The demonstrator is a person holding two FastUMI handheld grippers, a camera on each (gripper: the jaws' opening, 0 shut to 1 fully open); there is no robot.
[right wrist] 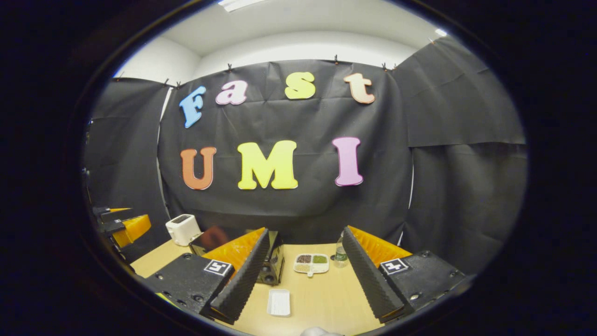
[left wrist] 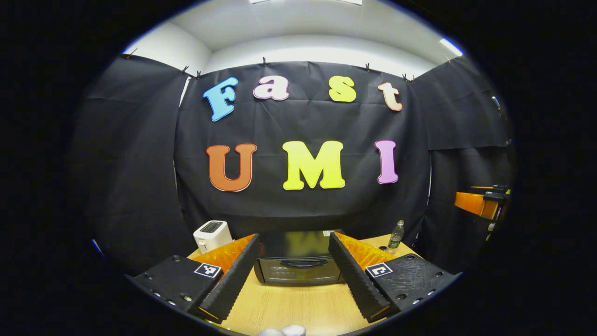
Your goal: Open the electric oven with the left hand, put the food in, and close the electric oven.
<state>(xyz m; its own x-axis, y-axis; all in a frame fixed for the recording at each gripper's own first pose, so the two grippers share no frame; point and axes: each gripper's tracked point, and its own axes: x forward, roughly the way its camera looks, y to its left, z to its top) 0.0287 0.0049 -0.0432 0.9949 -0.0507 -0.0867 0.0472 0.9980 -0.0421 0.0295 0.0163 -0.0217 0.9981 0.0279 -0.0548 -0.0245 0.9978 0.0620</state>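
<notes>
Left gripper view: left tongs [left wrist: 298, 280] held above the wooden table [left wrist: 298, 310], fingers spread wide apart, nothing between them. Straight ahead, framed by the two fingers, sits the oven [left wrist: 297, 263], door shut, dark handle running across the top of the glass door. White toaster [left wrist: 212, 234] stands to the oven's left at the back of the table. A bottle [left wrist: 396, 234] stands to the oven's right, near the black cloth wall. At the far right edge of this view the orange and black body of the other gripper shows, raised well above table level.

Right gripper view: right tongs [right wrist: 305, 284] also spread wide, holding nothing, above the table. Here the oven [right wrist: 273, 263] is seen from its side, partly hidden behind the left finger. This view adds what the other lacks: a white divided tray [right wrist: 311, 263] with food in its compartments, lying on the table just right of the oven, and a small white ridged dish [right wrist: 279, 302] nearer the camera, apart from the tray. The bottle stands just beside the tray, close to the right finger. The toaster sits at the table's far left corner. The other gripper's orange body shows at the left edge.
</notes>
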